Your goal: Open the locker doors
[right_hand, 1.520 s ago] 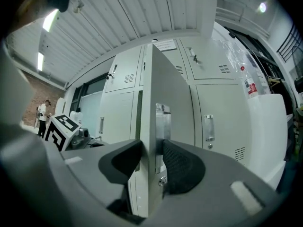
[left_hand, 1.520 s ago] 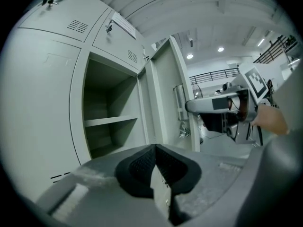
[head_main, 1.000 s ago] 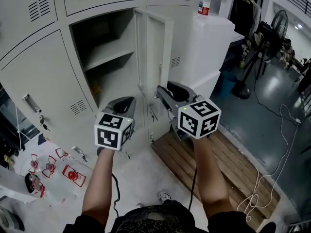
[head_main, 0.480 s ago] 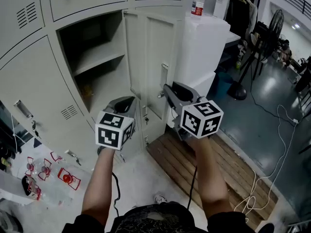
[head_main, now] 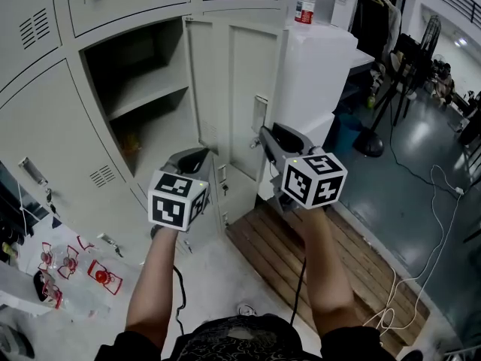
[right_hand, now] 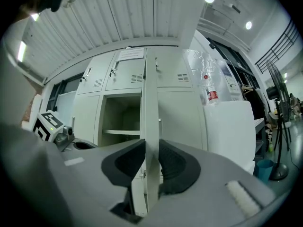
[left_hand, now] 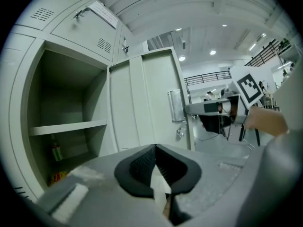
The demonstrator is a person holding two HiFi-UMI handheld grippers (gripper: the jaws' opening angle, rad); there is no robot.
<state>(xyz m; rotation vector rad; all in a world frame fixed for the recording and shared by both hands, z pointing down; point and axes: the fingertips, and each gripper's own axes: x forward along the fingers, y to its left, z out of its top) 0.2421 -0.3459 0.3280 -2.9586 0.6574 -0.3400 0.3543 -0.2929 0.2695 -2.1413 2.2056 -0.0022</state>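
R claw [right_hand: 151, 145] just closed onto flat grey metal locker door [head_main: 234, 89] edge; L claw [left_hand: 155, 149] closed, empty

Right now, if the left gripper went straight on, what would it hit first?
The left gripper would probably meet the open locker door, on its inner face near the hinge; depth is unclear.

Bright even light, fisheye-warped edges

- No text can be read anywhere.
- Bottle [head_main: 304, 2] at 12 o'clock: red label, print too small.
- Paper sheet [right_hand: 130, 54] on upper locker [right_hand: 120, 82]: print blurred.
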